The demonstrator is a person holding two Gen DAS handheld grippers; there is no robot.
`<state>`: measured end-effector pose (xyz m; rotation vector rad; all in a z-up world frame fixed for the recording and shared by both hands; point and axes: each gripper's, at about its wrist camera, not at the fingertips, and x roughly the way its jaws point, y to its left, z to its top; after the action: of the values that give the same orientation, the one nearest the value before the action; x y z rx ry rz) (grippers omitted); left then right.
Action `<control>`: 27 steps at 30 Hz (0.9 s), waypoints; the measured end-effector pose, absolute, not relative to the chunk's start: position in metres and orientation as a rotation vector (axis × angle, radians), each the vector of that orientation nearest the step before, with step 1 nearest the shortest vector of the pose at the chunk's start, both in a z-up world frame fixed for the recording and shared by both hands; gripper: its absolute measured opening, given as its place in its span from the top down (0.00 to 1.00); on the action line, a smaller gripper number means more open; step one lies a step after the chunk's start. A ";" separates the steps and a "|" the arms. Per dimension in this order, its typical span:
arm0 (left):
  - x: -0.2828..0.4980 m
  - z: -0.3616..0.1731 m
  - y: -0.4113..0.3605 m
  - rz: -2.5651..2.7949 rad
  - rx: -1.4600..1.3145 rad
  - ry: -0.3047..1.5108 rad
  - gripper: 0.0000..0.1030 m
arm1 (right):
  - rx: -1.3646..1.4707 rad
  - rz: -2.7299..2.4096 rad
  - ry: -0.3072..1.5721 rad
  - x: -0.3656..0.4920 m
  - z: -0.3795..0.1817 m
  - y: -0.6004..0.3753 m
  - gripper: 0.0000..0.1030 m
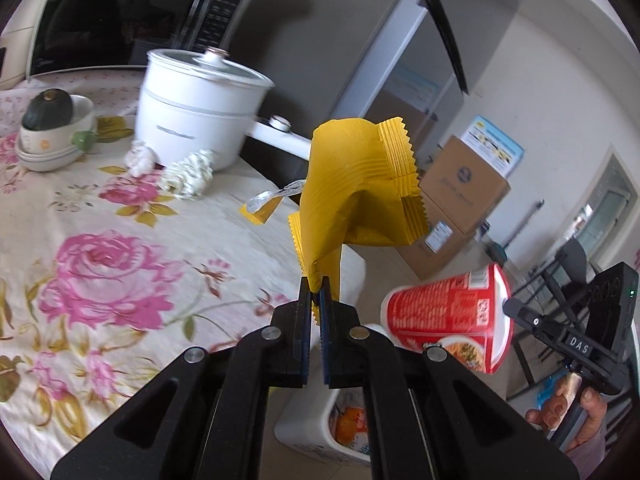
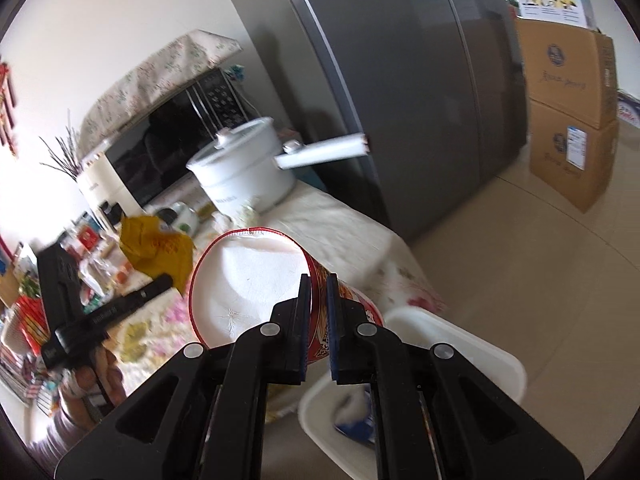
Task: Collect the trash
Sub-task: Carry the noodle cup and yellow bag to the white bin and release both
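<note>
The left gripper (image 1: 316, 292) has its jaws pinched narrow on the lower corner of a crumpled yellow foil wrapper with zigzag edges (image 1: 356, 184), which stands up above the jaws, off the table, past the table's edge. The right gripper (image 2: 319, 292) has its jaws clamped on the rim wall of a red-and-white paper instant-noodle cup (image 2: 256, 284): one jaw sits inside the cup's open mouth, the other on the printed outside. The cup lies on its side in the air, its mouth facing the right wrist camera. Directly below both grippers stands a white plastic trash bin (image 2: 472, 344) on the floor, just beside the table covered in a pink-rose floral cloth (image 1: 120, 240). On that table remain two crumpled white paper balls (image 1: 188, 174) and a torn yellow-and-silver wrapper scrap (image 1: 264, 204), near a white electric pot with a long handle (image 1: 200, 108).
</note>
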<state>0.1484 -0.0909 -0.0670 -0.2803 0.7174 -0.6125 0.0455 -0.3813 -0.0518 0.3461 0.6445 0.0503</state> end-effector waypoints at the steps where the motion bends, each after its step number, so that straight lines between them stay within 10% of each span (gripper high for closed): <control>1: 0.147 -0.068 -0.095 -0.620 -0.277 0.723 0.96 | 0.343 0.042 0.650 0.041 -0.054 -0.385 0.94; 9: 0.136 -0.076 -0.136 -0.691 -0.234 0.766 0.96 | 0.345 -0.034 0.725 0.014 -0.073 -0.413 0.91; 13: 0.130 -0.080 -0.156 -0.730 -0.211 0.789 0.96 | 0.384 -0.066 0.707 0.006 -0.070 -0.425 0.47; 19: 0.120 -0.091 -0.182 -0.781 -0.164 0.824 0.96 | 0.412 -0.133 0.661 -0.003 -0.065 -0.441 0.45; 27: 0.108 -0.103 -0.212 -0.847 -0.102 0.869 0.96 | 0.366 -0.277 0.612 -0.007 -0.061 -0.452 0.17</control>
<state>0.1077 -0.2118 -0.1030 -0.1024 0.8688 -0.8468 -0.0072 -0.4522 -0.0611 0.3657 0.6119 -0.2773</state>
